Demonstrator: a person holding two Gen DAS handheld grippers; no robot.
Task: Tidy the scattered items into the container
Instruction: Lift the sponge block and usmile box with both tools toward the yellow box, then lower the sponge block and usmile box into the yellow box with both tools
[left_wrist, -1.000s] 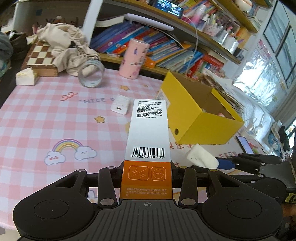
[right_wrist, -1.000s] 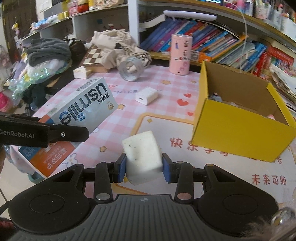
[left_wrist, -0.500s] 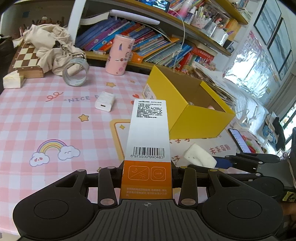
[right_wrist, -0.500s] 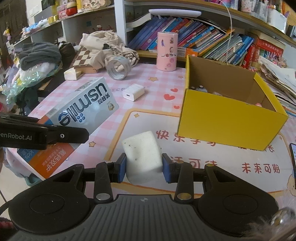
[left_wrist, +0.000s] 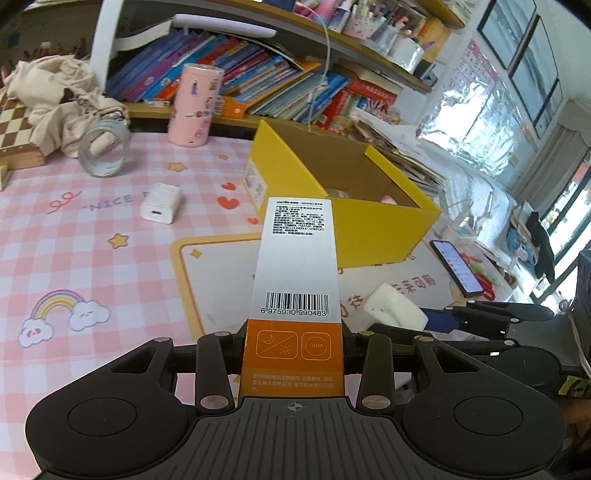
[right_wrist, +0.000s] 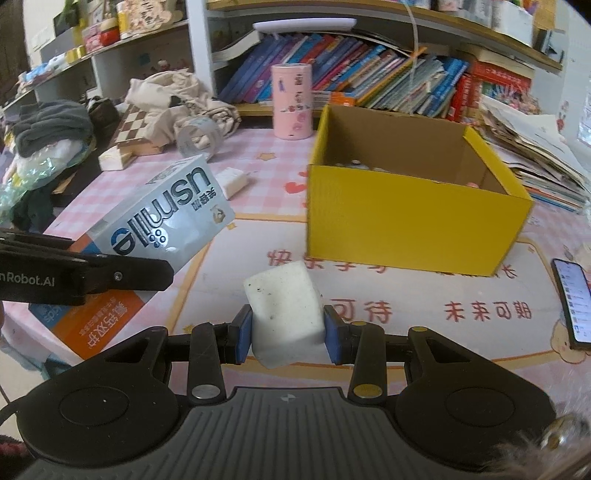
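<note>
My left gripper (left_wrist: 293, 345) is shut on a long usmile toothpaste box (left_wrist: 297, 273), silver with an orange end, held above the table and pointing at the yellow cardboard box (left_wrist: 376, 236). The toothpaste box also shows in the right wrist view (right_wrist: 162, 221). My right gripper (right_wrist: 288, 332) is shut on a white sponge block (right_wrist: 284, 310), held above the table in front of the yellow box (right_wrist: 406, 225). The sponge also shows in the left wrist view (left_wrist: 391, 306). A white charger (left_wrist: 162, 203) lies on the pink tablecloth.
A pink cylinder tin (left_wrist: 195, 105), a tape roll (left_wrist: 103, 151), a chessboard (right_wrist: 135, 125) and a beige cloth (left_wrist: 55, 88) sit at the back by the bookshelf. A phone (right_wrist: 574, 299) lies at the table's right. The yellow box holds some small items.
Both grippers have moved forward and right toward the yellow box, which looks larger and nearer. Each still holds its item.
</note>
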